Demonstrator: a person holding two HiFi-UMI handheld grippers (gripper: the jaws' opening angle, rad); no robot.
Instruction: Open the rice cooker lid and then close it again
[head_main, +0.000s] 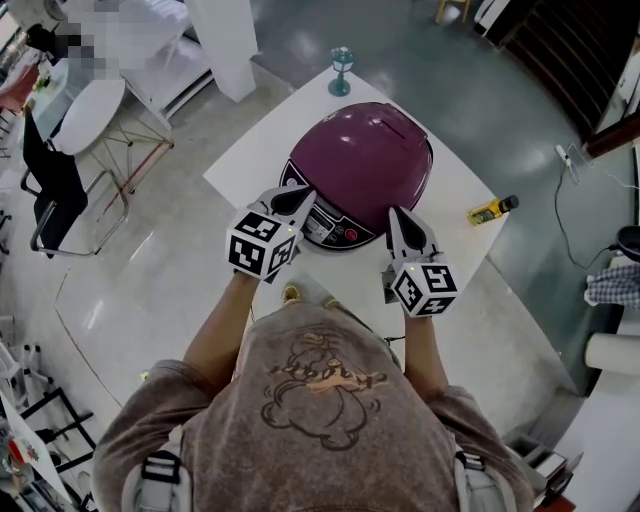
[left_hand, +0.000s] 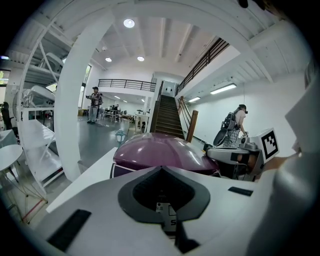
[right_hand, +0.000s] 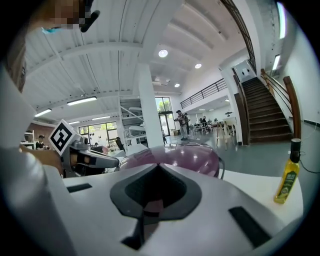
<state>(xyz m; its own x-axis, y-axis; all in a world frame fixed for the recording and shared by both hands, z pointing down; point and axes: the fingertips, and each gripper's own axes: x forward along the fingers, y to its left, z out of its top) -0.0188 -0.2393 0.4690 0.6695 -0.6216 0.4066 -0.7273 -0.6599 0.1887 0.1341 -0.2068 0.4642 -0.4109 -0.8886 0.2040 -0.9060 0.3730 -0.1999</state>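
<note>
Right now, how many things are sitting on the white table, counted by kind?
Purple rice cooker: 1
Yellow bottle: 1
Teal stemmed cup: 1
Total: 3

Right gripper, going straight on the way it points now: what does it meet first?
Most likely the purple rice cooker, on its near right side. It sits dead ahead of the right gripper, whose jaws are shut. The gap looks short, though depth is hard to judge.

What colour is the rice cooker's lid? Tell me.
The lid is glossy dark purple, clearest in the head view.
</note>
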